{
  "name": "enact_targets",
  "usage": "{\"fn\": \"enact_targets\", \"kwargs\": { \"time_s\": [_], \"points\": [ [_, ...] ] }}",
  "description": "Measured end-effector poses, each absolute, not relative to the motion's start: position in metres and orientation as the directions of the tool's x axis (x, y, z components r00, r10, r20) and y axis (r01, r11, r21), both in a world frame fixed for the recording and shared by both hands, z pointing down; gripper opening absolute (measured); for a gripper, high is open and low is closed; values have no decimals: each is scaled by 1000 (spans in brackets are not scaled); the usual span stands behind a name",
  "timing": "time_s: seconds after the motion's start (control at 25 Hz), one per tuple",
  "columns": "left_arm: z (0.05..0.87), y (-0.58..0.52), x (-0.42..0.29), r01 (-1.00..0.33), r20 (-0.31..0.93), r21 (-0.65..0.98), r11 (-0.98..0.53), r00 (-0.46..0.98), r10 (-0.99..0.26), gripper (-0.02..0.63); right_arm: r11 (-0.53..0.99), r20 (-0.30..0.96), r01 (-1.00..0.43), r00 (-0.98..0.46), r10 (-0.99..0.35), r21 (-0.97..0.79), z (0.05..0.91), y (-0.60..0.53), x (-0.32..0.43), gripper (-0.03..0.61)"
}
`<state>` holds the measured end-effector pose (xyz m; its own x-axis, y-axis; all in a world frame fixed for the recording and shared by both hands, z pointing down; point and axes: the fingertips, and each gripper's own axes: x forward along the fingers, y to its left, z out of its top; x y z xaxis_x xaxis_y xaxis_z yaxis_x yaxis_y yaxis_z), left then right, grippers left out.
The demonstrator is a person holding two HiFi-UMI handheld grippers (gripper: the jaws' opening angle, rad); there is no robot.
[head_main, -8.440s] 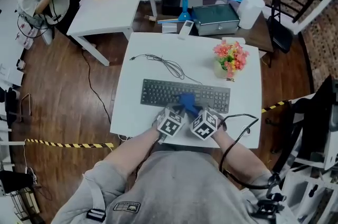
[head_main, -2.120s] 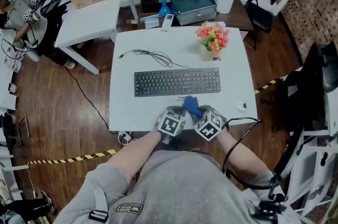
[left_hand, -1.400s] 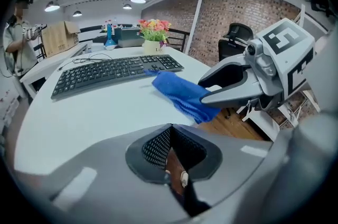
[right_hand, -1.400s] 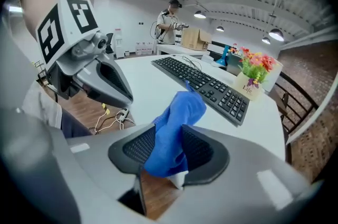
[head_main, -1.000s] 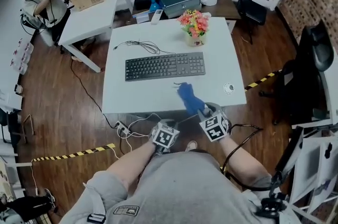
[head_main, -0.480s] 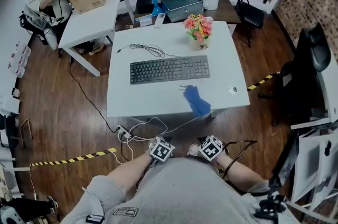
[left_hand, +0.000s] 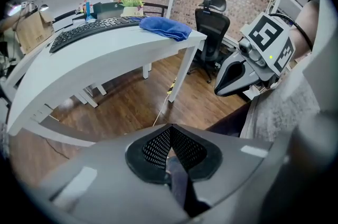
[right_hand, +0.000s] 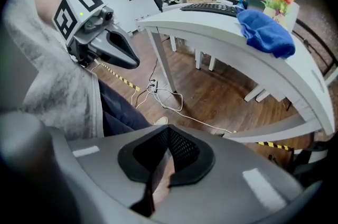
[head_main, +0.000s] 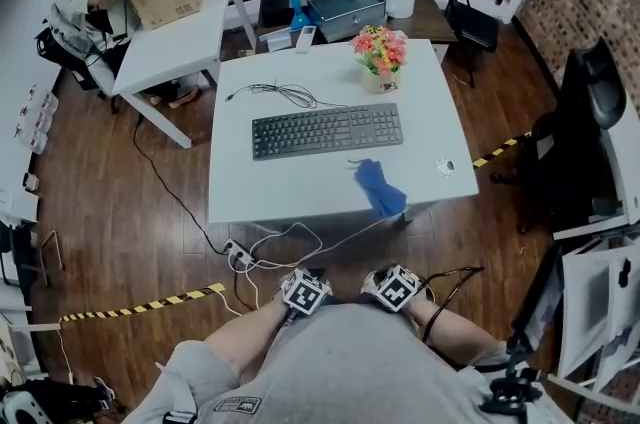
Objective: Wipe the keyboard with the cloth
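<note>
Left tongs (left_hand: 170, 136) and right tongs (right_hand: 168, 138) now sit back off the surface (head_main: 290, 190), at the person's waist, no longer by the cloth (head_main: 378, 188). Cloth lies at the surface's near edge, just in front of the keyboard (head_main: 327, 130), well apart from both tongs. Both tongs closed, empty.

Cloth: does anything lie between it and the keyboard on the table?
Nothing visible does. The cloth lies at the near edge of the table, and only bare tabletop separates it from the keyboard.
</note>
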<state>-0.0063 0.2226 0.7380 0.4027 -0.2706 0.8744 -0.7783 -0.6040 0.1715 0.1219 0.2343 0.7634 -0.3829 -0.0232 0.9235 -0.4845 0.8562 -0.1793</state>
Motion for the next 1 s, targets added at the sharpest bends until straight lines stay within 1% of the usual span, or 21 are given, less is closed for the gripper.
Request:
{"fn": "enact_targets", "kwargs": {
  "time_s": [1.0],
  "points": [
    [731,214,-10,-796,865,135,-590,385,-322,-6,872,918,-475,-388,-85,-120,747,213,116,6]
  ]
}}
